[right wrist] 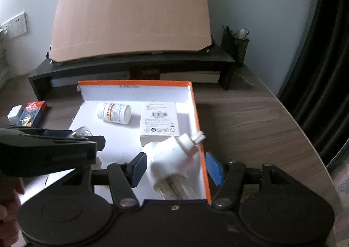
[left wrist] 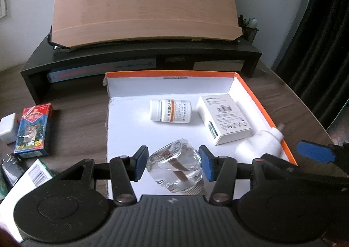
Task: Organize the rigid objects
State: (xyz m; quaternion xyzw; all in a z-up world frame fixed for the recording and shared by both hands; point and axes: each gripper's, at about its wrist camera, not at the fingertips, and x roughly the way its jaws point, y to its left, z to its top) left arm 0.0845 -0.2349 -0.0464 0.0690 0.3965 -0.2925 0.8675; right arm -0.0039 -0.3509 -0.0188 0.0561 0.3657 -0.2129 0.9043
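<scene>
An orange-rimmed white tray (left wrist: 250, 92) (right wrist: 196, 107) holds a white pill bottle (left wrist: 170, 110) (right wrist: 114, 113) lying on its side and a white carton (left wrist: 224, 121) (right wrist: 159, 122). My left gripper (left wrist: 173, 163) is open around a clear glass bottle (left wrist: 174, 166) (right wrist: 81, 132) that lies in the tray's near part, pads apart from it. My right gripper (right wrist: 177, 168) is open around a white spray bottle (right wrist: 174, 159) (left wrist: 259, 146) lying at the tray's right wall, blurred.
A red and blue card box (left wrist: 32, 130) (right wrist: 32, 112), a white adapter (left wrist: 8, 128) (right wrist: 15, 112) and a white carton (left wrist: 32, 176) lie left of the tray on the wooden desk (right wrist: 250, 129). A black monitor riser (left wrist: 141, 54) with a cardboard sheet (left wrist: 144, 4) stands behind.
</scene>
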